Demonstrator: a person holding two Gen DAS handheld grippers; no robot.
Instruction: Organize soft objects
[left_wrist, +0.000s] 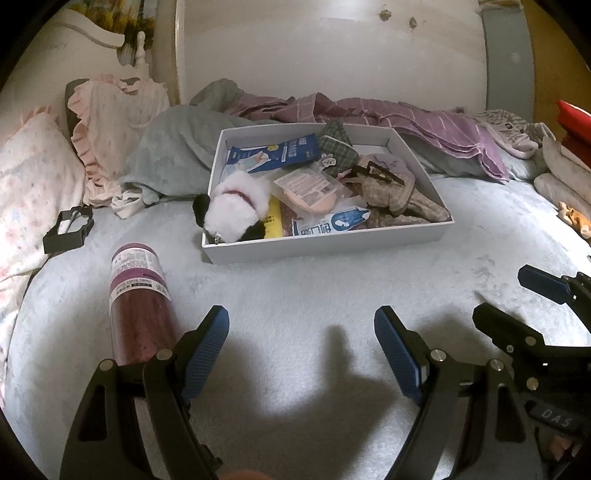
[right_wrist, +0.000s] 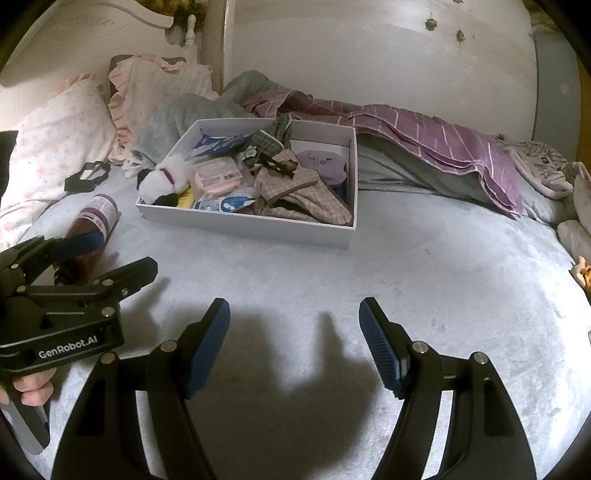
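A white box (left_wrist: 325, 243) (right_wrist: 258, 225) sits on the pale blue bed cover ahead of both grippers. In it lie a white and black plush toy (left_wrist: 236, 208) (right_wrist: 162, 181), plaid cloth (left_wrist: 391, 195) (right_wrist: 299, 192), blue and white packets (left_wrist: 273, 153) and a pink packet (left_wrist: 306, 188). My left gripper (left_wrist: 301, 332) (right_wrist: 122, 253) hovers open over bare cover, nothing between its blue pads. My right gripper (right_wrist: 293, 325) (left_wrist: 513, 299) is open beside it, also empty. A maroon bottle (left_wrist: 138, 306) (right_wrist: 94, 229) lies just left of the left gripper.
Floral pillows (left_wrist: 37, 184) (right_wrist: 55, 136) lie at the left, with a black plastic frame (left_wrist: 68, 229) (right_wrist: 86, 177) near them. A grey blanket (left_wrist: 170, 155) and purple striped cloth (left_wrist: 424, 122) (right_wrist: 443, 144) are heaped behind the box. Pale clothes (left_wrist: 554, 177) lie at the right edge.
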